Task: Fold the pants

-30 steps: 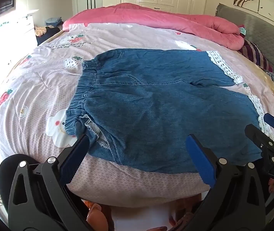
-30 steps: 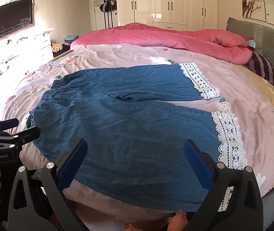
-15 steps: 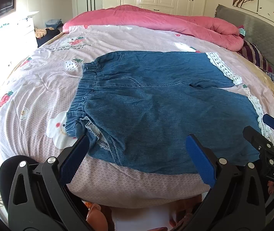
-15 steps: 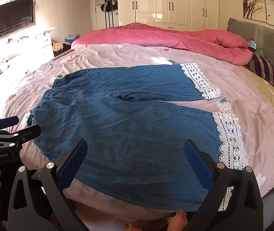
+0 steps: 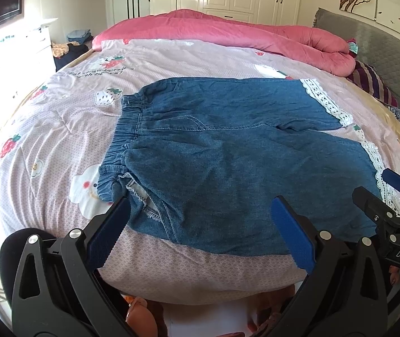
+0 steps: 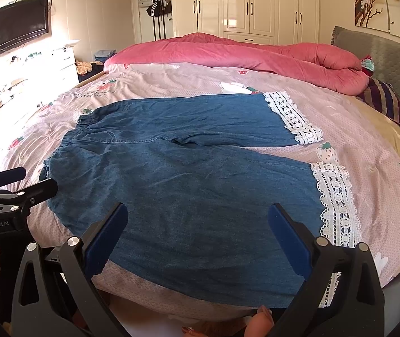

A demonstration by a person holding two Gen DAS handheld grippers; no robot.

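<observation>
I had the pants [image 5: 228,151] lying flat on the bed [image 5: 59,129], waistband [image 5: 124,129] toward my left, lace hems [image 6: 334,202] toward my right, legs apart. My left gripper [image 5: 200,230] hung wide open and empty at the near waist corner; my right gripper [image 6: 197,236] was equally wide open and empty over the near leg. I judged the risk lay in the grab: soft denim could give me one layer only, or I could catch the bedsheet beneath, and the fold would drag crooked. The near edge of the pants dropped behind both sets of jaws, so I couldn't see it whole. The turned-out seam at the waist corner was hard to read.
</observation>
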